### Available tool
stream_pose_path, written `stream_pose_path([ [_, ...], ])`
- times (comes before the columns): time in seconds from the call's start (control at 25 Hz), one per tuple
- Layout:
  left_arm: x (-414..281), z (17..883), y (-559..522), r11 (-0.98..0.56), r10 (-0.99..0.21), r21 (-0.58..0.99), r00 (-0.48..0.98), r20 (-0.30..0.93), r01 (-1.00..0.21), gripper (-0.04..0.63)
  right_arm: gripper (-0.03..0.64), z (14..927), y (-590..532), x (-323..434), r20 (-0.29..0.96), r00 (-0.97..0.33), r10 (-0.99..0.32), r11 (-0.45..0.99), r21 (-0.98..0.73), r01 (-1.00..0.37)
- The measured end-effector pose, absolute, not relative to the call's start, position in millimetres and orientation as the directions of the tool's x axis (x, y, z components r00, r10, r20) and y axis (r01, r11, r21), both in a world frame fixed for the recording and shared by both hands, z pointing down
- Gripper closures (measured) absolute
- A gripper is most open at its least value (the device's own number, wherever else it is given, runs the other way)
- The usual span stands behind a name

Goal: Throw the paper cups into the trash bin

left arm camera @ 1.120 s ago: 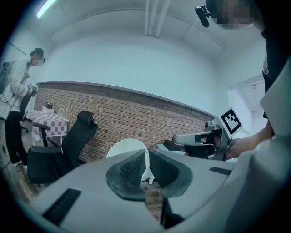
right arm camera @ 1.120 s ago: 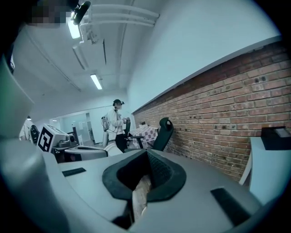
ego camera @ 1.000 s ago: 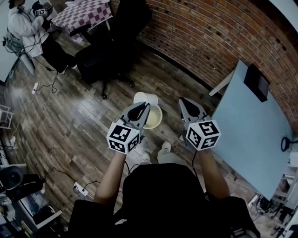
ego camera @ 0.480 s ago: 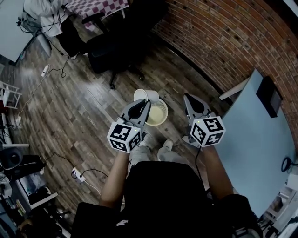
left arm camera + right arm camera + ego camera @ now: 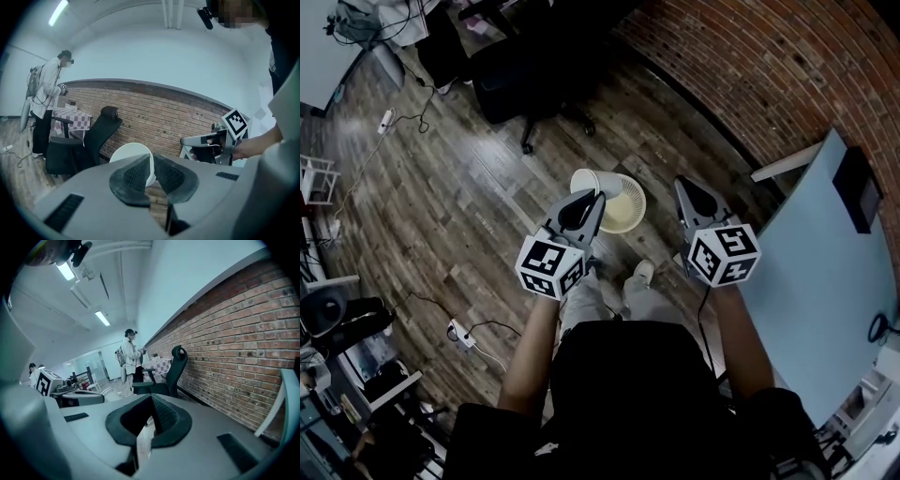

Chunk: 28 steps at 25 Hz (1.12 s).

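The paper cup (image 5: 584,180) is held in the left tool (image 5: 594,196). In the left gripper view that tool (image 5: 152,161) has its ribbed pads (image 5: 135,172) clamped on the white cup (image 5: 131,153), with the cup's wall pinched between them and its round face turned toward the camera. From the head view the cup lies tipped on its side and overlaps the far left rim of the round cream trash bin (image 5: 636,199). The bin stands on the wooden floor (image 5: 441,206) just ahead of the person's shoes (image 5: 639,275).

The right tool (image 5: 683,184) hangs just to the right of the bin, level with the left one. Its own view shows the right tool (image 5: 150,398) with its tips together and nothing between them. The left tool (image 5: 79,398) shows at its side there.

A light blue table (image 5: 825,281) stands to the right, against the brick wall (image 5: 750,66). A black office chair (image 5: 525,66) stands farther off on the floor. Beyond the chair (image 5: 98,133), another person in a white top (image 5: 47,93) stands beside a table with a checked cloth (image 5: 70,115). A power strip (image 5: 459,333) lies on the floor at the left.
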<state>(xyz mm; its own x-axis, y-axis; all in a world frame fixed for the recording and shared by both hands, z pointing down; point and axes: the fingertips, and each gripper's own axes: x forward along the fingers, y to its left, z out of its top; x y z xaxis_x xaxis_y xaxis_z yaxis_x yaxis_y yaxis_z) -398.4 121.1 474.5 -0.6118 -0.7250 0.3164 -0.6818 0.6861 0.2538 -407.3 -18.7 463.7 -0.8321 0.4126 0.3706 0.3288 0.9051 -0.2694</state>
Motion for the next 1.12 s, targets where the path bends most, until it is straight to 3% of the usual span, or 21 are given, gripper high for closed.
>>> stream_pose_path([
  [0.76,-449.9,630.7,154.4,0.552,-0.792,0.360,-0.337,0.509,-0.752,0.563,0.623,585.0,12.9,-443.0,0.512,-0.834,0.205,0.949,-0.313,0.041],
  [1.12,-445.1,763.6,142.3,0.546,-0.747,0.360,-0.245,0.617,-0.756,0.563,0.623,703.2,6.4,-424.1,0.626,-0.750,0.211,0.943,-0.332,-0.012],
])
